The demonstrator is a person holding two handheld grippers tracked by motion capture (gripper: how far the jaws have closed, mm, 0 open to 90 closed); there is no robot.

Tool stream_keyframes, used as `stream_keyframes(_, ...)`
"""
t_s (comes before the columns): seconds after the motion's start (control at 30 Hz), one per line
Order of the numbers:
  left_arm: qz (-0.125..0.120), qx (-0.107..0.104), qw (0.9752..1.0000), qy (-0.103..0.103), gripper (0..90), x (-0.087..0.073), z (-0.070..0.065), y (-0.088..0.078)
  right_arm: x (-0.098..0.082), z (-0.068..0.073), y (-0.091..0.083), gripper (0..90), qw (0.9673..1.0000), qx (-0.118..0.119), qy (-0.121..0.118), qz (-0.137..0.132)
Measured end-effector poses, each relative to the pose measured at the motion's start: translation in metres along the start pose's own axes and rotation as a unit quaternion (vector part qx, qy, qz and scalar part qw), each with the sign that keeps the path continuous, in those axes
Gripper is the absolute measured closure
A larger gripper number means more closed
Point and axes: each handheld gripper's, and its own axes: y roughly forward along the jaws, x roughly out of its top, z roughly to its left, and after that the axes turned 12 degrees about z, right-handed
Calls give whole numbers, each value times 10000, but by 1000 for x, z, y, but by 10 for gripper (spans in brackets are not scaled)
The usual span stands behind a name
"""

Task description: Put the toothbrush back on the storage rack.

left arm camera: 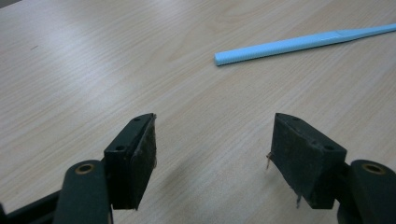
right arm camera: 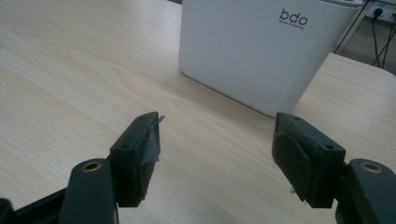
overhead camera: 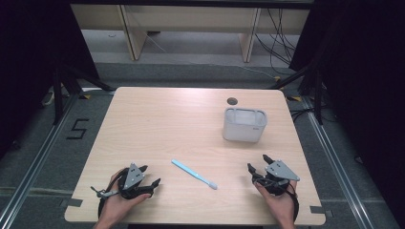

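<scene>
- Left tool [overhead camera: 149, 176] rests near the front edge of the surface [overhead camera: 157, 119], jaws wide, nothing btwn them.
- Right tool [overhead camera: 258, 163] at front right, jaws wide too, empty.
- Blue toothbrush [overhead camera: 193, 173] lies flat btwn the two tools, apart from both, bristle end twd the right tool.
- White container [overhead camera: 244, 125] stands upright beyond the right tool, near the far right of the surface.

Toothbrush [overhead camera: 193, 173] was light blue, white at head. Cup [overhead camera: 244, 124] was white, dark lettering on side. Tabletop [overhead camera: 167, 124] was pale wood grain. Fingers [left arm camera: 140, 154] were black. Floor [overhead camera: 43, 143] was grey.
</scene>
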Motion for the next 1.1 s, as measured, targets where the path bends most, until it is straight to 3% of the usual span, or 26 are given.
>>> stream_keyframes(0.1, -38, -53, 10000, 7, 304, 0, 0, 0, -1, -2, 1, 333, 9998, -91, -40, -156)
stream_keyframes(0.23, -99, -180, 9998, 35, 279, 2, 1, 0, -2, -1, 2, 330, 9999, -52, 75, -43)
stream_keyframes(0.3, -137, -187, 9996, 132, 244, 5, 0, 0, -2, 1, 3, 330, 9998, -2, 170, 46)
stream_keyframes(0.37, -149, -236, 9991, 307, 234, 15, -2, -1, -2, 0, 5, 330, 10000, -63, 58, -19)
stream_keyframes(0.47, -67, -317, 9979, 567, 228, 27, -2, -2, -2, 1, 5, 331, 9999, 9, 122, 22)
stream_keyframes(0.5, -67, -317, 9979, 567, 229, 27, -2, -2, -2, 1, 5, 331, 9999, 9, 122, 22)
stream_keyframes(0.53, -29, -357, 9972, 657, 229, 31, -2, -2, -2, 0, 5, 330, 9999, -74, 89, -16)
stream_keyframes(0.57, -59, -412, 9966, 712, 236, 38, -2, -1, -2, 2, 4, 330, 9998, -9, 195, 34)
stream_keyframes(0.73, 38, -431, 9941, 991, 244, 52, 1, 0, -2, -2, 5, 331, 9999, -86, 98, -63)
stream_keyframes(0.77, -5, -453, 9943, 966, 247, 55, 0, 0, -2, -3, 6, 331, 9999, -102, 10, -110)
stream_keyframes(0.9, 134, -568, 9902, 1270, 258, 65, 3, -1, -2, -3, 6, 331, 9999, -120, 13, -111)
stream_keyframes(0.93, 161, -609, 9888, 1354, 261, 67, 4, -1, -3, 0, 6, 331, 9999, -72, 146, -50)
stream_keyframes(0.97, 254, -669, 9853, 1551, 269, 72, 5, -1, -3, 0, 6, 331, 9999, -67, 141, -60)
stream_keyframes(1.0, 254, -669, 9853, 1551, 277, 72, 5, -1, -3, 0, 6, 331, 9999, -67, 141, -60)
stream_keyframes(1.03, 338, -804, 9804, 1767, 287, 76, 6, 1, -2, 0, 5, 332, 9998, -27, 178, 21)
stream_keyframes(1.07, 374, -880, 9780, 1855, 297, 79, 6, 2, -2, 1, 5, 332, 9998, -20, 219, 25)
stream_keyframes(1.1, 374, -880, 9780, 1855, 308, 79, 6, 2, -2, -1, 6, 332, 9999, -40, 166, -2)
